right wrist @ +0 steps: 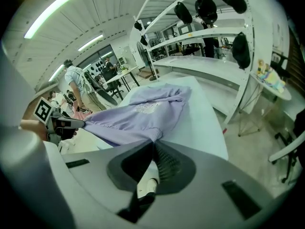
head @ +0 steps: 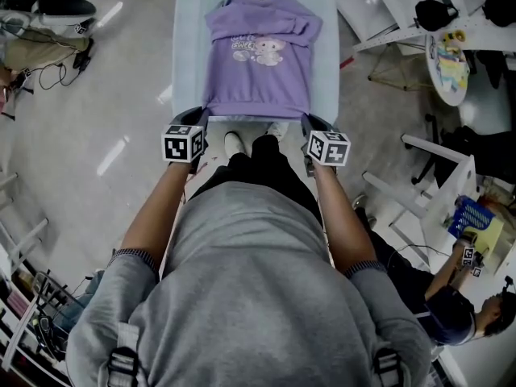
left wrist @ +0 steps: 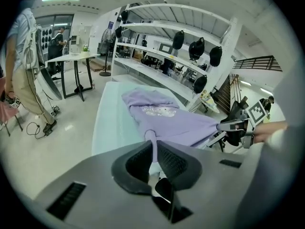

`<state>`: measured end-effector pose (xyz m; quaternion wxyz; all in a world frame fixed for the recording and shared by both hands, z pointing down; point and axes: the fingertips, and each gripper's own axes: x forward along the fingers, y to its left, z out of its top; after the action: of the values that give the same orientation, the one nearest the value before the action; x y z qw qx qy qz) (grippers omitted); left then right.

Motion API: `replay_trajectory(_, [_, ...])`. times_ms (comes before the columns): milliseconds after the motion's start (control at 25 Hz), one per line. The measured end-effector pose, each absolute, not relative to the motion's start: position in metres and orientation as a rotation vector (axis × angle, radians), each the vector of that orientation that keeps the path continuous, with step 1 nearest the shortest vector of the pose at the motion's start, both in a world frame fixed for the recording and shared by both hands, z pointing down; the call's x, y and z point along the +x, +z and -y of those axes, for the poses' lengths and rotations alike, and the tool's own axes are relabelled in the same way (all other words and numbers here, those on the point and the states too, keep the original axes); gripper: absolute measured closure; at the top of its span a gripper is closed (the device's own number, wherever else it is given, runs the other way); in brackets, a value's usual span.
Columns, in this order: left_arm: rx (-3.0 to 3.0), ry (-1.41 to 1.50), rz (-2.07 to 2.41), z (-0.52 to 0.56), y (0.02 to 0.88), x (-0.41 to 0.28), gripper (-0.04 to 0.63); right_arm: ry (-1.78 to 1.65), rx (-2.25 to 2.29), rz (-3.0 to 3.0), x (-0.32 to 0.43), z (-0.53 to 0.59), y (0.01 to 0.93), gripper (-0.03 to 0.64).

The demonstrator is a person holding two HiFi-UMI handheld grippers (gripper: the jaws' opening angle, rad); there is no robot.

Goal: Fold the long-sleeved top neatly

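On the pale blue surface (head: 187,47) ahead of the person lies the long-sleeved top (head: 258,63). Its long axis runs straight away from them, with the collar at the far end and the ribbed hem at the near edge. The left gripper (head: 199,121) has its jaws closed on the hem's left corner, and the right gripper (head: 309,123) has its jaws closed on the right corner. The hem is stretched taut between them.

The head view alone shows the whole layout. Both sleeves are folded in across the upper chest, above a printed cartoon figure with lettering. The person's shoes (head: 234,142) show just below the hem.

The gripper views show the grips themselves. In each, a pinch of lilac cloth sits squeezed between the dark ribbed pads, and the near part of the garment is raised off the surface while the collar end rests on it. They also show white shelving (left wrist: 157,30) beside the surface, which the head view does not show. The fabric is plain lilac, smooth and little creased.
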<state>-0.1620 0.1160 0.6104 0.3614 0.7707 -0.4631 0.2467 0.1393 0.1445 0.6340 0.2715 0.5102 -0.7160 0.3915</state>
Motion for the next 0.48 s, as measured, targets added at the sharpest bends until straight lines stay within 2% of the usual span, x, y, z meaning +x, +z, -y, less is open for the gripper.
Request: replay_trajectory(480, [1.995, 0.648, 1.187, -0.112, 0.588, -0.166, 0.552, 0.974, 1.356, 1.964, 0.138, -0.134, 0.611, 0.595])
